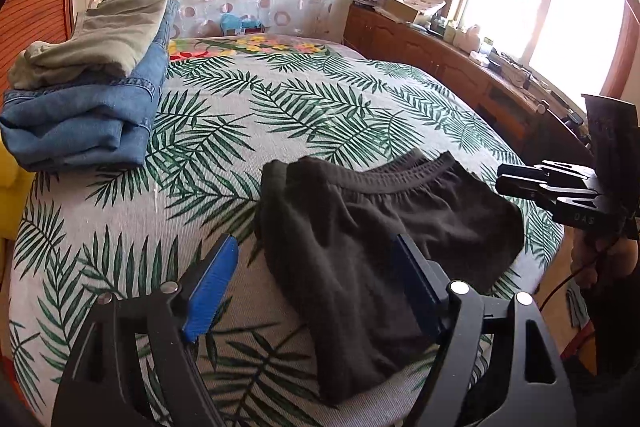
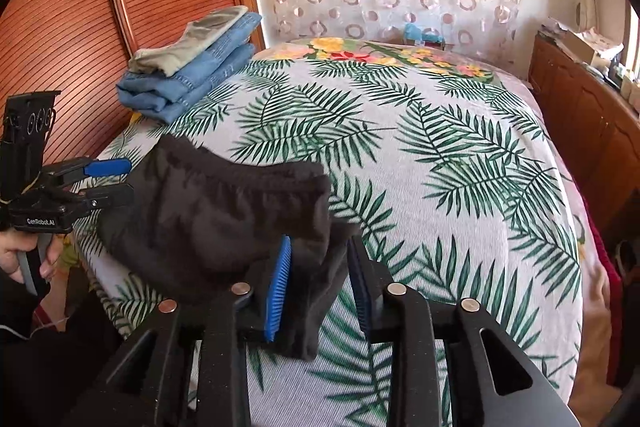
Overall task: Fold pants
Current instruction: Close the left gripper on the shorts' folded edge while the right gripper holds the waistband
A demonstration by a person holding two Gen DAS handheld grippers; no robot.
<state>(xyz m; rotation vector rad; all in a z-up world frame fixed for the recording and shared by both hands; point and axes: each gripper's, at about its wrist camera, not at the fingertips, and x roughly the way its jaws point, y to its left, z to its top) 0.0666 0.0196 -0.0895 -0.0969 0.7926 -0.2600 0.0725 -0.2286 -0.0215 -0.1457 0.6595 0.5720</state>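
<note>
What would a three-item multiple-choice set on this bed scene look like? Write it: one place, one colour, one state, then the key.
1. Where is the stack of folded clothes?
A. On the bed's far left corner, by the wooden panel
B. On the cabinet by the window
C. On the floor

2. What colour is the garment on top of the blue jeans?
A. Red
B. Khaki
C. Black

3. How is the left gripper?
A. Shut on the jeans
B. Shut on a pillow
C. Open

Key: 1 A, the stack sits at that corner; 2 B, khaki pants lie on top; 3 C, its blue pads stand wide apart over the dark pants.
</note>
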